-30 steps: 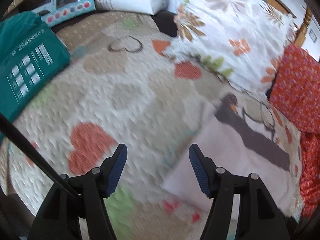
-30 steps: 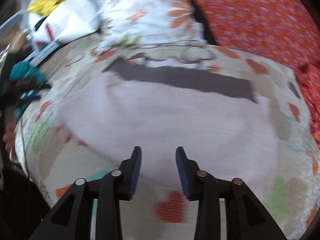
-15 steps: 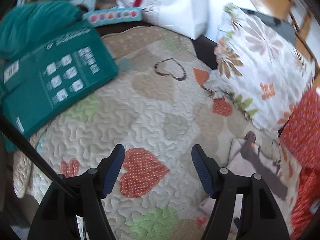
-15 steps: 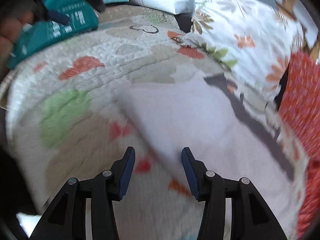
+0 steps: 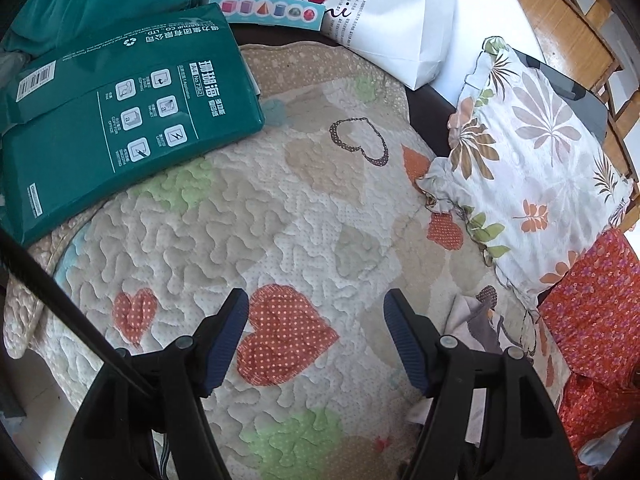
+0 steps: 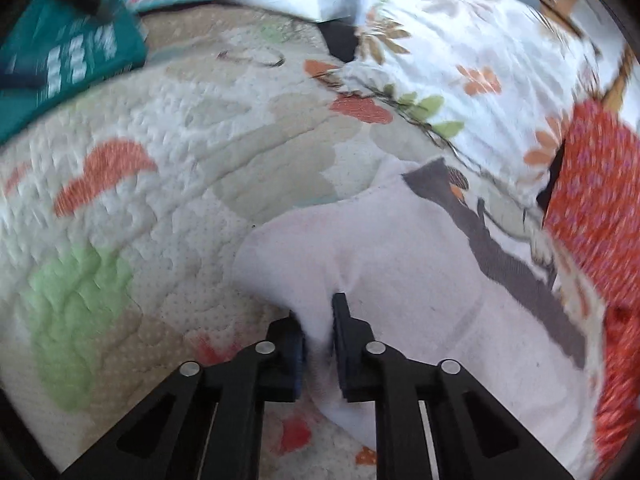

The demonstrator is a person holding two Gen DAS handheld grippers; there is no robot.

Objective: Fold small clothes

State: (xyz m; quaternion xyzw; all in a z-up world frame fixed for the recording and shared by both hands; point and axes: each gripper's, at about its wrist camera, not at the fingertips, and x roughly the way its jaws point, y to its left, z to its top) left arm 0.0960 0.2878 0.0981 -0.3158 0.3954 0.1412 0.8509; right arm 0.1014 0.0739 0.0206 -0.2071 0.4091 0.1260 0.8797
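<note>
A small pale pink garment (image 6: 420, 264) with a grey band lies on a heart-patterned quilt (image 6: 180, 184). My right gripper (image 6: 318, 316) is shut on the garment's near edge, with cloth bunched between its jaws. In the left wrist view only a corner of the garment (image 5: 476, 320) shows, to the right of the fingers. My left gripper (image 5: 316, 316) is open and empty, held above a red dotted heart on the quilt (image 5: 280, 208).
A green paper box (image 5: 116, 116) lies at the quilt's far left. A floral pillow (image 5: 532, 160) and a red patterned cushion (image 5: 596, 316) line the right side. A white bag (image 5: 384, 12) stands at the back.
My right gripper has closed on the garment's edge; it was open before. My left gripper has drawn back and left, away from the garment, and stays open.
</note>
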